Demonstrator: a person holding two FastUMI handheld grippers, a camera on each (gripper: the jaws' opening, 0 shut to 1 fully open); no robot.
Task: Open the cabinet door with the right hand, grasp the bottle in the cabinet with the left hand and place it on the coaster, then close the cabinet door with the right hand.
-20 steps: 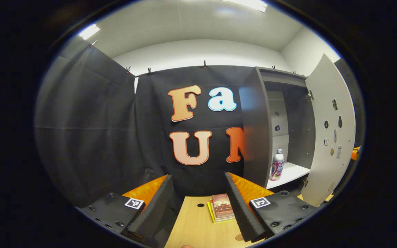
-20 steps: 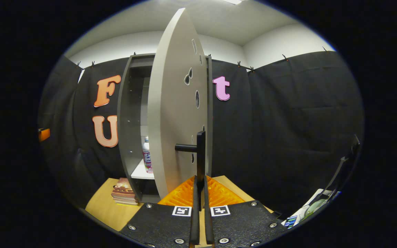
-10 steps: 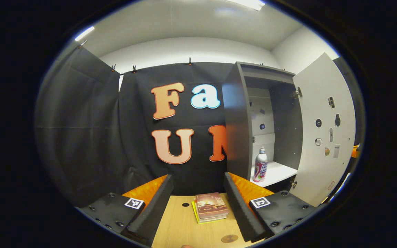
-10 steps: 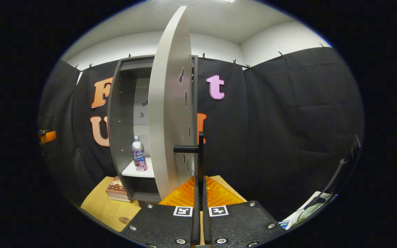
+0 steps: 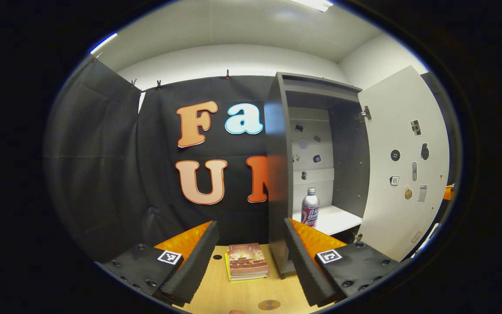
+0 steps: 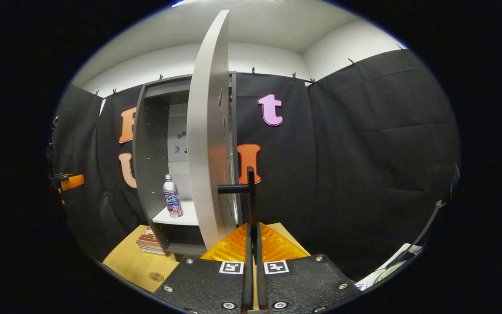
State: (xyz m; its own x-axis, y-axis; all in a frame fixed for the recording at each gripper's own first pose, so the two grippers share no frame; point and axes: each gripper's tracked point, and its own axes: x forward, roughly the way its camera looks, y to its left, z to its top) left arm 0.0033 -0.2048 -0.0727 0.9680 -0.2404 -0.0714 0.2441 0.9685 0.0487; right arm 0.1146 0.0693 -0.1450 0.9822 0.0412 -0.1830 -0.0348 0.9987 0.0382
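Cabinet door (image 6: 207, 144) swung wide open, edge-on at 12 o'clock in the right gripper view. Right gripper (image 6: 253, 235) clamped on the door handle (image 6: 251, 196), both fingers pressed tight against the dark upright bar. Left gripper (image 5: 249, 257) spread wide with nothing between the fingers, hovering over the wooden table (image 5: 242, 296). Bottle (image 5: 310, 208) upright on the white shelf (image 5: 336, 218) inside the cabinet (image 5: 277, 174), at 2 o'clock from the left gripper, well apart from it. Stack of books (image 5: 246, 261) flat on the table between the left fingers, just beside the cabinet's base. Round coaster (image 5: 269, 305) on the table at 6 o'clock, near the books.
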